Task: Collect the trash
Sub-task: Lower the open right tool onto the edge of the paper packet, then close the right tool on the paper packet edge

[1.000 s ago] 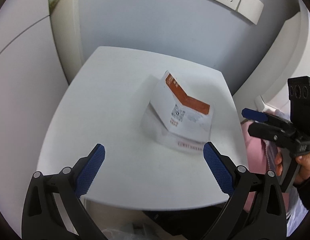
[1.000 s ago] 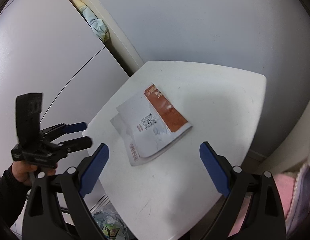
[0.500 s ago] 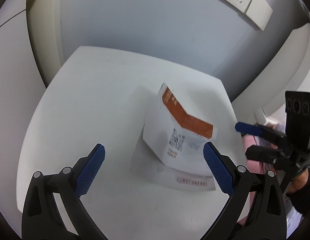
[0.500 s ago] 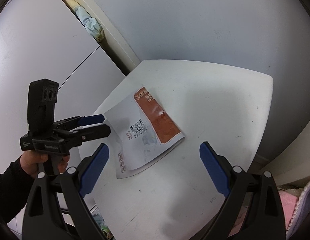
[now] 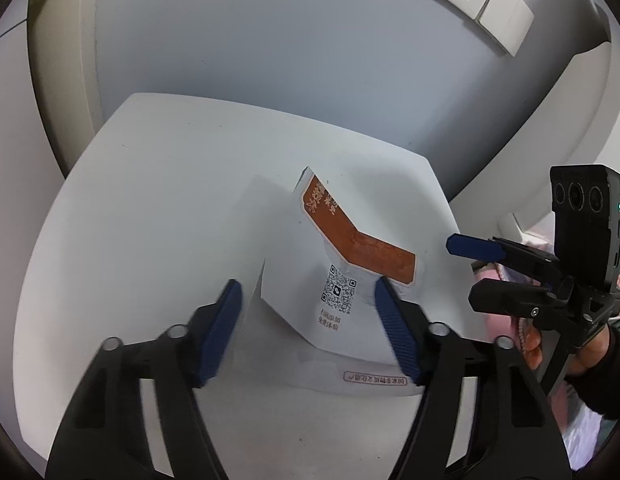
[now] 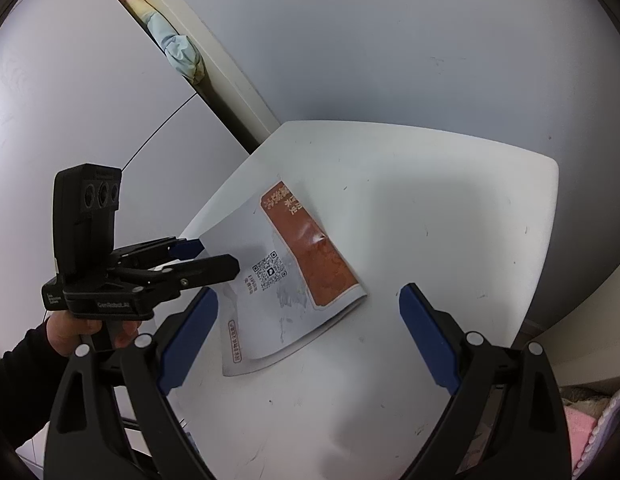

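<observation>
The folded white and orange paper bag lies on the white table, one end raised. The left gripper straddles that raised end; its jaws have just been closing, though contact looks uncertain. The right gripper hangs spread wide above the table's near side.

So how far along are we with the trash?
Nothing looks collected yet. The paper wrapper lies on the white table; the left gripper has just been closing around it, grip unconfirmed. The right gripper hangs open. Lifting and binning remain.
</observation>
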A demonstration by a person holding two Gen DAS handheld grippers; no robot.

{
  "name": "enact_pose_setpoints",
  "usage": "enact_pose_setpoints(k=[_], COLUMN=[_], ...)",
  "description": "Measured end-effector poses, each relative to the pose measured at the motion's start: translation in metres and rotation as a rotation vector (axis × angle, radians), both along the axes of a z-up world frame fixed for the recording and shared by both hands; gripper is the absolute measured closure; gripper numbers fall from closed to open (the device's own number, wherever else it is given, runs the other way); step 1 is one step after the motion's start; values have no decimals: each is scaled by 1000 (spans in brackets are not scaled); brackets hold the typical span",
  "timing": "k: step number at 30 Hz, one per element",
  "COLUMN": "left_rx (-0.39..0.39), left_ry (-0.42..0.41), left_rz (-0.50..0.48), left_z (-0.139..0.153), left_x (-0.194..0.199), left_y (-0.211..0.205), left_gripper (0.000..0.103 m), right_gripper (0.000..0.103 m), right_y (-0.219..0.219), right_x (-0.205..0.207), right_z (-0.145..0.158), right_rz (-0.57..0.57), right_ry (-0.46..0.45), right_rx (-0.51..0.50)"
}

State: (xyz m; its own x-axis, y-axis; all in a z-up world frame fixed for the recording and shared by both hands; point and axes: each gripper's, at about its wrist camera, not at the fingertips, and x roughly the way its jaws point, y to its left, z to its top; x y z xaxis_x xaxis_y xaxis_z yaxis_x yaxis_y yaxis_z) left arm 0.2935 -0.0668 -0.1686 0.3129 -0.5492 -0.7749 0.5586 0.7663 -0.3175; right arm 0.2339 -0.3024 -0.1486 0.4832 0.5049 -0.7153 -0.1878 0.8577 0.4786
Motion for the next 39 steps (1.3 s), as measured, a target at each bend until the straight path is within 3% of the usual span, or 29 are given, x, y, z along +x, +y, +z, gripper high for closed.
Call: enact_pose_setpoints(k=[7,10,28,30,33,36,39], left_rx=[24,18,-9,-9,-7,-10,-14], left_ry=[-7,-11,-5,-6,-5,-5,-12], left_rz=[25,38,44,45,44,46,44], left_z=[-6,-8,-10,-10,-11,-12,-10], left_x=[2,3,3,3,4,5,3], left_y=[2,5,11,12,15,15,14], left_gripper=[87,93,94,94,94,94,94], right_gripper=[14,14,15,50,74,87,92], right_y=[2,3,20,22,21,18,16], right_x=[3,4,27,31,33,32,30], right_z=[-3,-5,-17,-18,-21,-24,-24], right_rz=[-2,-6,-24,-30,-42,-56,-55], right_ry=[8,14,79,89,103,108,104], right_rx=[-14,-18,63,62,60,59,60])
